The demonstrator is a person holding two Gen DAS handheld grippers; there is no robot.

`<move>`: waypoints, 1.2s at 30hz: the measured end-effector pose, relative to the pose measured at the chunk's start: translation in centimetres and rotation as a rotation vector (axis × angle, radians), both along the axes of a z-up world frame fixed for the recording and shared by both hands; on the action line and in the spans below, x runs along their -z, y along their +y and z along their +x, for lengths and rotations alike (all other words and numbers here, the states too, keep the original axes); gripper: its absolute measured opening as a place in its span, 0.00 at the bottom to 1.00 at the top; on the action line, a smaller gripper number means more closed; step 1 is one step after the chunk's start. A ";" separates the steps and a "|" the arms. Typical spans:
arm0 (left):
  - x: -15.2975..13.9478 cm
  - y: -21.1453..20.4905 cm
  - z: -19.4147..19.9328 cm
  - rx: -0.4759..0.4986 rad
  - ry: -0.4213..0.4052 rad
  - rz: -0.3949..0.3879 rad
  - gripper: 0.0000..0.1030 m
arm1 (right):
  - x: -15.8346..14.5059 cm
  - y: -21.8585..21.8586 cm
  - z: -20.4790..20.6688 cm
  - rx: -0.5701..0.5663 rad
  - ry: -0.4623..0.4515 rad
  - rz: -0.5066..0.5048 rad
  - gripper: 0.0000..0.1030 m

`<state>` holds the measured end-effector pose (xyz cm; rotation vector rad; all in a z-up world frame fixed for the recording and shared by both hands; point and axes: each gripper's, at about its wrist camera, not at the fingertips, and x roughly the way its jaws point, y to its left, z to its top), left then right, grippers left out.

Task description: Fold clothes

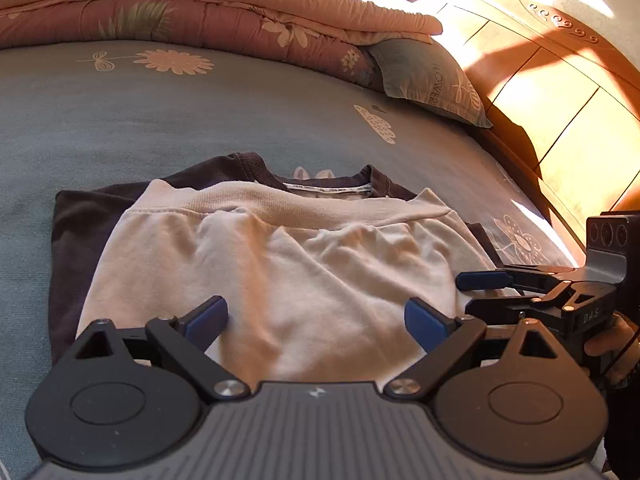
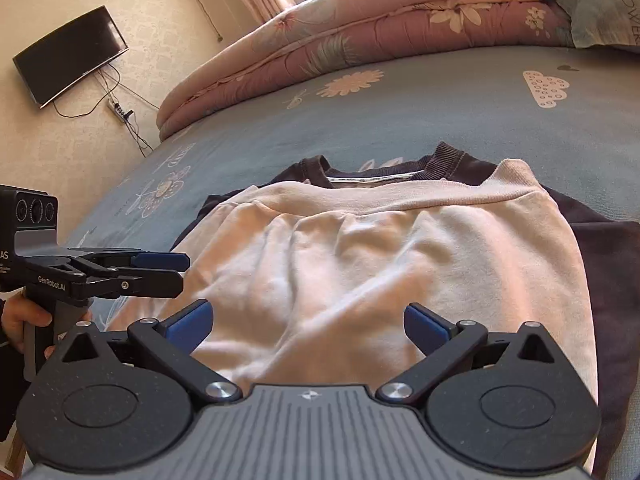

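- The cream garment point(image 1: 276, 276) is the middle of everything here. It lies folded and a bit rumpled on top of a dark shirt point(image 1: 76, 232), which sticks out past it on both sides and at the ribbed collar on the far edge.
- Both pieces sit on the blue-grey bedsheet point(image 1: 160, 120) with the flower and cloud prints.
- Your left gripper point(image 1: 316, 320) hovers over the near edge of the cream garment, blue pads spread wide, nothing between them.
- Your right gripper point(image 2: 306, 322) is the same deal: fingers wide apart over the near edge of the cream garment, not pinching any cloth.
- In each wrist view you can see the other gripper off to the side of the cream garment, and there too its fingers have a gap between them.
- Beyond the cream garment, at the far side of the bed, there's a folded pink floral quilt point(image 1: 200, 12) with a pillow point(image 1: 432, 80) tucked against it.
- The sunlit wooden headboard point(image 1: 560, 92) is past the pillow.
- Way beyond the quilt in the right wrist view, a TV point(image 2: 70, 56) hangs on the wall, with cables dangling below it.
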<state>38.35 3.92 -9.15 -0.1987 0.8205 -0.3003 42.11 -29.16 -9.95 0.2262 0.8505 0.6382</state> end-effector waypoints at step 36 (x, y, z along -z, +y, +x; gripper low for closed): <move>-0.1 -9.2 -14.9 0.615 -0.313 0.939 0.96 | -4.1 2.9 -17.4 -0.116 -0.397 -0.774 1.00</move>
